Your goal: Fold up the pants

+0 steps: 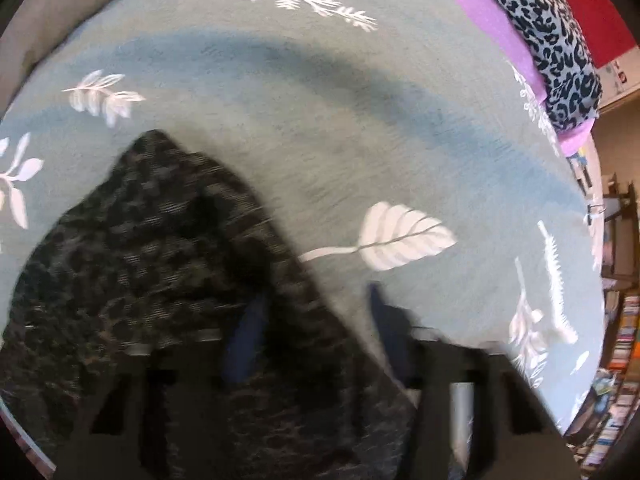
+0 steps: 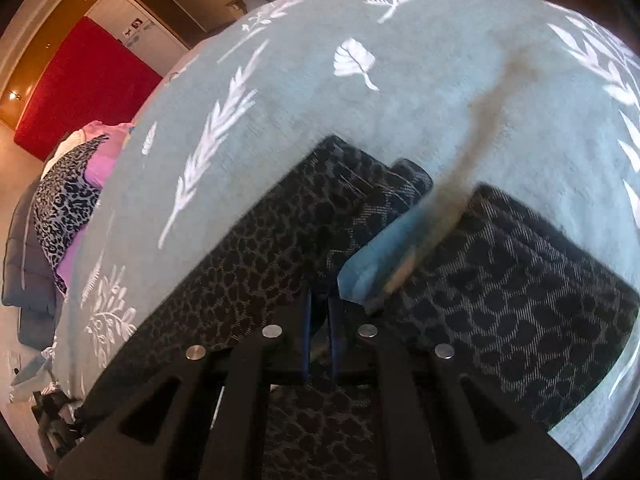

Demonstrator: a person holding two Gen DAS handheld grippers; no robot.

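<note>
Pants (image 2: 500, 292) show dark, near-black leopard spots on a charcoal-grey weave. The bedspread (image 1: 320, 120) is pale teal, scattered with white leaf and fern sprigs, and a darker blue-grey band arcs across it in the left wrist view. At the bed's edge, a folded pile: grey cloth (image 1: 560, 60) with black leopard spots over a lilac-pink piece (image 1: 480, 4); the right wrist view adds a slate-grey garment (image 2: 24, 240) beneath. Behind stands a bright red panel (image 2: 80, 88) against orange-brown woodwork. Both grippers are black; the left gripper (image 1: 316, 328) and the right gripper (image 2: 320, 332) have blue fingers. The right carries silver round studs. A blurred teal and beige streak crosses the pants.
</note>
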